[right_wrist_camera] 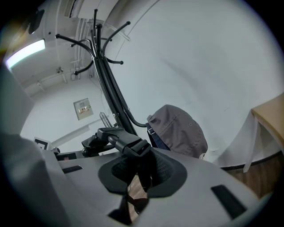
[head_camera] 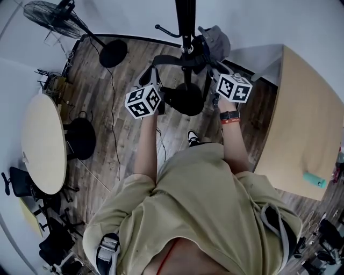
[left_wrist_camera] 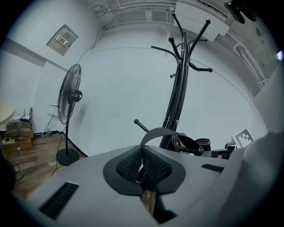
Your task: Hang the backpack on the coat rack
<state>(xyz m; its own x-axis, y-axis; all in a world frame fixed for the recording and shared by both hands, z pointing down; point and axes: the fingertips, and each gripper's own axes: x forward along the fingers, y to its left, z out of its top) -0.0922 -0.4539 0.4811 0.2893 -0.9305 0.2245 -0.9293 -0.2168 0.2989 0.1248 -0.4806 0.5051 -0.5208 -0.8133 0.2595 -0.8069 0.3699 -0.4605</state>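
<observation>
Over wood floor (head_camera: 123, 134) beside white walls (head_camera: 134, 16), your arms (head_camera: 145, 153) reach toward the coat rack (head_camera: 185, 21), left gripper (left_wrist_camera: 143, 167) and right gripper (right_wrist_camera: 141, 170) each pinching a backpack strap (left_wrist_camera: 160, 132).

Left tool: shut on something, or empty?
Left tool is shut on the backpack strap: its pads pinch the black webbing, which arches up from between them.
</observation>
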